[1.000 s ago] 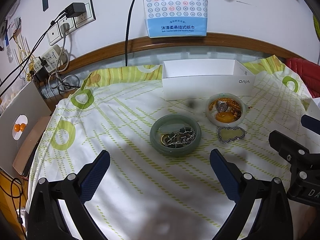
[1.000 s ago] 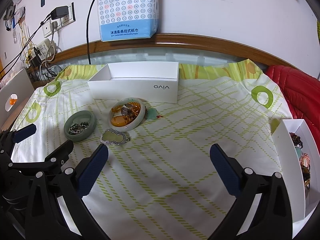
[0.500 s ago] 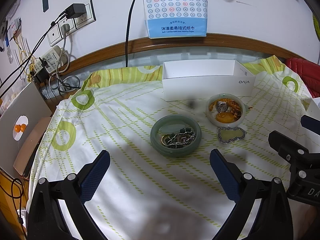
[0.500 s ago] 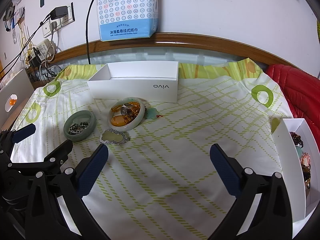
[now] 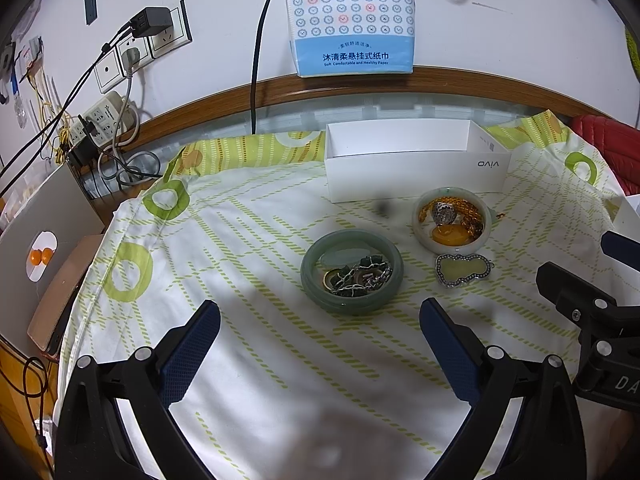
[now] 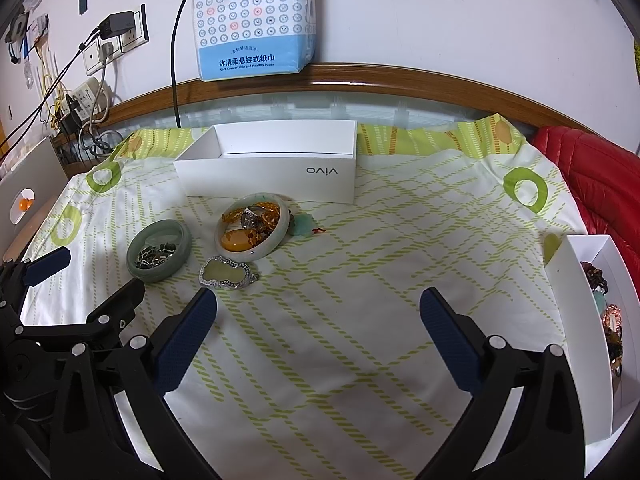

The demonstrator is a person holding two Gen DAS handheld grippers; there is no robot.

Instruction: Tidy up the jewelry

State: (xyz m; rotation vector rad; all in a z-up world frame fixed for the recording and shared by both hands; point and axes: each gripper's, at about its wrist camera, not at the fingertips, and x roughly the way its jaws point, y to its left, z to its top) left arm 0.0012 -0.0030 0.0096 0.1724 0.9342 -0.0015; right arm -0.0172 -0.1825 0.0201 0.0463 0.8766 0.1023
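- Green jade is the centrepiece here: a green bangle [image 5: 352, 276] lies flat on the cloth-covered counter [image 5: 248, 248], ringed around a tangle of silver chain [image 5: 358, 276].
- Just beside it, a pale bangle [image 5: 451, 224] circles amber pieces, and a gourd-shaped pendant [image 5: 462, 270] lies loose on the cloth, close in front of it.
- Behind them stands an open white box [image 5: 412, 160]; from both views its inside looks bare, though the floor of it is only partly seen.
- At the right edge, a second white box [image 6: 592, 320] already carries several pieces, so sorting looks part-way along, by my reading.
- Nothing is in hand at this moment, so I judge this a pause between picks, choosing the next piece.
- Left gripper [image 5: 320, 340]: fingers spread wide, holding nothing, hovering short of the green bangle and touching nothing.
- Right gripper [image 6: 318, 330]: fingers equally wide, empty, over bare cloth, with the pendant just off its left finger.
- The next move likely calls for a low, narrow pinch on the pendant's thin rim, since it lies flat and could slide on the cloth.
- Lifting either bangle risks leaving its contents behind.
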